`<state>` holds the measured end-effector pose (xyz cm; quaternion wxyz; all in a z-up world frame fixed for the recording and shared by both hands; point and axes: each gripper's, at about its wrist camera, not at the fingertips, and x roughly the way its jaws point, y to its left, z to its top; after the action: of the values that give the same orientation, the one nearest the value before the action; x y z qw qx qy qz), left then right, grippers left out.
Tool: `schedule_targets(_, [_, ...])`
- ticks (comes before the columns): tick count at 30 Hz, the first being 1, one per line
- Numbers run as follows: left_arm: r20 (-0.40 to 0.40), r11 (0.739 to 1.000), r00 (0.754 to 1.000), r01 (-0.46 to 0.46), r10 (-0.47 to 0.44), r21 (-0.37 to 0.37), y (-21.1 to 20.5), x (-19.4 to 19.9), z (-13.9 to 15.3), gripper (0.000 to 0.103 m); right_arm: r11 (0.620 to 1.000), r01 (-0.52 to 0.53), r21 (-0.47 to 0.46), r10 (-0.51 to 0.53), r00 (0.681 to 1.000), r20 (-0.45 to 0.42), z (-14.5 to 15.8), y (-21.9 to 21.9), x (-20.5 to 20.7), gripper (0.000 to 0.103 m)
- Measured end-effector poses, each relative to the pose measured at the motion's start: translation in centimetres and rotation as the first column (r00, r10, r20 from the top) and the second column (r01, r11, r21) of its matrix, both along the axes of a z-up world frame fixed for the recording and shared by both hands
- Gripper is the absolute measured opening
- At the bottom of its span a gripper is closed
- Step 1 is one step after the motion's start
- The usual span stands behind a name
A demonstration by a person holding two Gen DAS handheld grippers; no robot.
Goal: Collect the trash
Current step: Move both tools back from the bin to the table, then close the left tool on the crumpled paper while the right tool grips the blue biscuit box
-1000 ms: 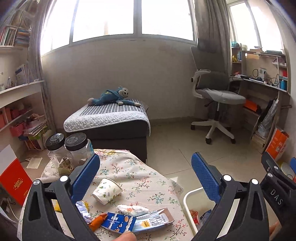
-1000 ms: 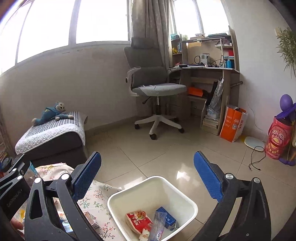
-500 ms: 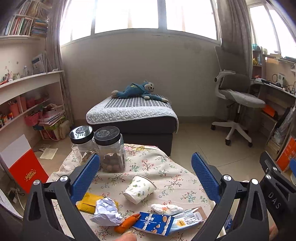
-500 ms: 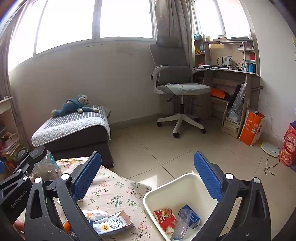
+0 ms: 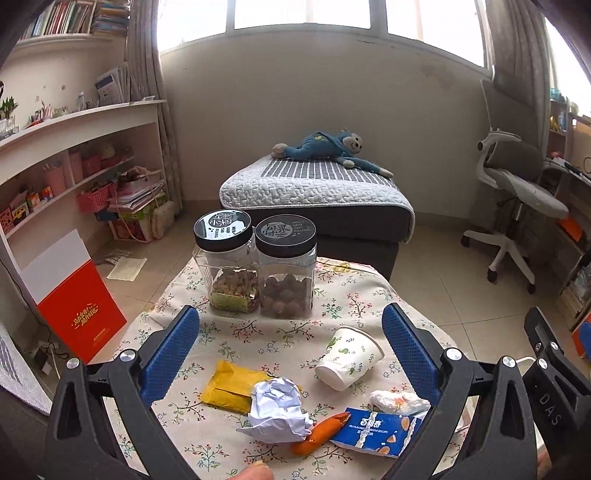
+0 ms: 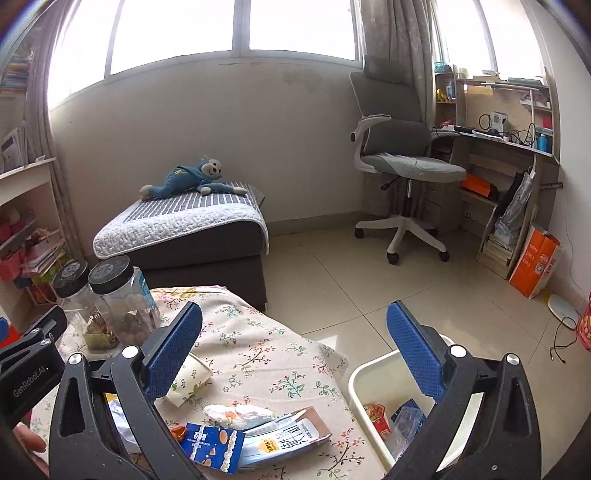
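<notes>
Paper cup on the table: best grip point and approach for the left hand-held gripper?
The paper cup lies on its side on the floral tablecloth, open mouth toward the jars, white base toward the camera. I'd come from above and close the left hand-held gripper across the mid-body, fingers either side of the wall. The rounded wall likely rolls under a side push, and the rim would probably crush.

Daylight pouring in from the windows [image 6: 240,26] along the top, blown out to pure white. Soft shadows, sharp center, heavy fisheye bending plus dark vignette at corners.
</notes>
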<state>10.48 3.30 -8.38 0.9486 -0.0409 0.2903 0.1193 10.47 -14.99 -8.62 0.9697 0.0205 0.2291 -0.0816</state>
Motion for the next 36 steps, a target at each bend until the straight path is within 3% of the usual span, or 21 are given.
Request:
schedule_targets(4, [-0.183, 0.996, 0.982, 0.035, -0.05, -0.083, 3.0, 2.2, -2.7, 0.096, 0.999, -0.016, 0.027, 0.018, 0.999, -0.041, -0.5, 0.6, 1.0, 0.096])
schedule_targets(8, [-0.408, 0.978, 0.91, -0.016, -0.073, -0.21, 6.5, 4.1, -7.4, 0.096, 0.997, -0.037, 0.061, 0.043, 0.994, -0.101, -1.1, 0.7, 2.1, 0.096])
schedule_targets(13, [-0.538, 0.926, 0.836, -0.114, -0.106, -0.36, 7.9, 4.4, -12.0, 0.096, 0.995, -0.048, 0.084, 0.061, 0.985, -0.164, -2.0, 0.5, 3.2, 0.096])
schedule_targets(16, [-0.59, 0.916, 0.804, -0.18, -0.073, -0.359, 7.5, 4.6, -14.1, 0.096, 0.993, -0.067, 0.093, 0.087, 0.97, -0.227, -3.0, 0.3, 3.9, 0.096])
schedule_targets(18, [-0.602, 0.901, 0.797, -0.218, -0.058, -0.376, 7.7, 4.7, -15.2, 0.096, 0.993, -0.074, 0.097, 0.098, 0.956, -0.275, -3.8, -0.1, 4.3, 0.096])
schedule_targets(22, [-0.609, 0.838, 0.782, -0.239, -0.135, -0.492, 7.3, 4.8, -16.8, 0.096, 0.989, -0.097, 0.107, 0.129, 0.928, -0.35, -5.3, -0.7, 4.8, 0.096])
schedule_targets(25, [-0.61, 0.817, 0.777, -0.244, -0.158, -0.522, 7.0, 4.9, -17.4, 0.096, 0.982, -0.128, 0.142, 0.175, 0.904, -0.39, -6.3, -0.9, 5.0, 0.096])
schedule_targets(27, [-0.612, 0.804, 0.772, -0.249, -0.172, -0.54, 7.0, 4.7, -17.8, 0.082, 0.974, -0.157, 0.161, 0.213, 0.877, -0.43, -7.4, -0.8, 5.2, 0.096])
schedule_targets(28, [-0.611, 0.794, 0.768, -0.244, -0.193, -0.557, 7.0, 4.8, -17.9, 0.068, 0.971, -0.165, 0.17, 0.226, 0.862, -0.454, -8.0, -0.6, 5.3, 0.096])
schedule_targets(29, [-0.61, 0.785, 0.765, -0.243, -0.207, -0.571, 7.0, 4.7, -17.9, 0.067, 0.969, -0.172, 0.179, 0.238, 0.847, -0.475, -8.7, -0.5, 5.4, 0.096])
schedule_targets(32, [-0.58, 0.786, 0.786, -0.215, -0.213, -0.579, 7.2, 4.3, -16.9, 0.063, 0.96, -0.177, 0.217, 0.268, 0.81, -0.522, -10.3, -0.1, 5.4, 0.096])
schedule_targets(36, [-0.513, 0.806, 0.832, -0.148, -0.211, -0.573, 7.5, 3.8, -13.7, 0.063, 0.944, -0.178, 0.276, 0.308, 0.774, -0.553, -11.5, 0.2, 5.2, 0.095])
